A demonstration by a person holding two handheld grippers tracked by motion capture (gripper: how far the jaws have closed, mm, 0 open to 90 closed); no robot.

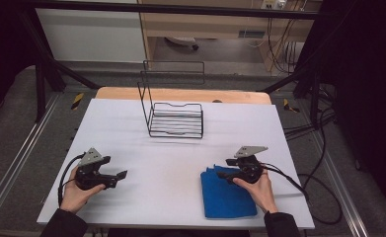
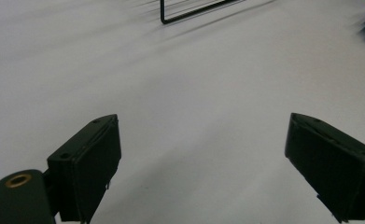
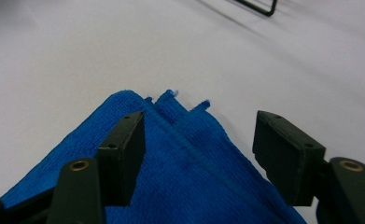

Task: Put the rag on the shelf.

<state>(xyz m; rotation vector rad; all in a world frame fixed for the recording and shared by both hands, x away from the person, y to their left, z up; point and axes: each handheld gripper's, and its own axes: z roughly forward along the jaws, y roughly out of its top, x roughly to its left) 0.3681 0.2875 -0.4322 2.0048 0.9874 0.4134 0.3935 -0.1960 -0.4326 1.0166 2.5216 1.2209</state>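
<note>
A folded blue cloth (image 1: 227, 197) lies flat on the white tabletop (image 1: 171, 158) at the front right. My right gripper (image 1: 223, 168) hovers at the cloth's far left corner, pointing left. In the right gripper view its jaws stand apart over that corner of the cloth (image 3: 185, 177), one on each side, and the right gripper (image 3: 201, 149) is open, with its pads not pressing on the fabric. My left gripper (image 1: 115, 167) rests low at the front left, held in a hand and aimed to the right. The left gripper (image 2: 203, 158) is wide open with bare table between its jaws.
A black wire rack (image 1: 175, 121) with a tall back frame stands at the table's far middle; its edge shows in the left gripper view (image 2: 189, 11) and the right gripper view (image 3: 259, 7). Cables trail off the right side of the table.
</note>
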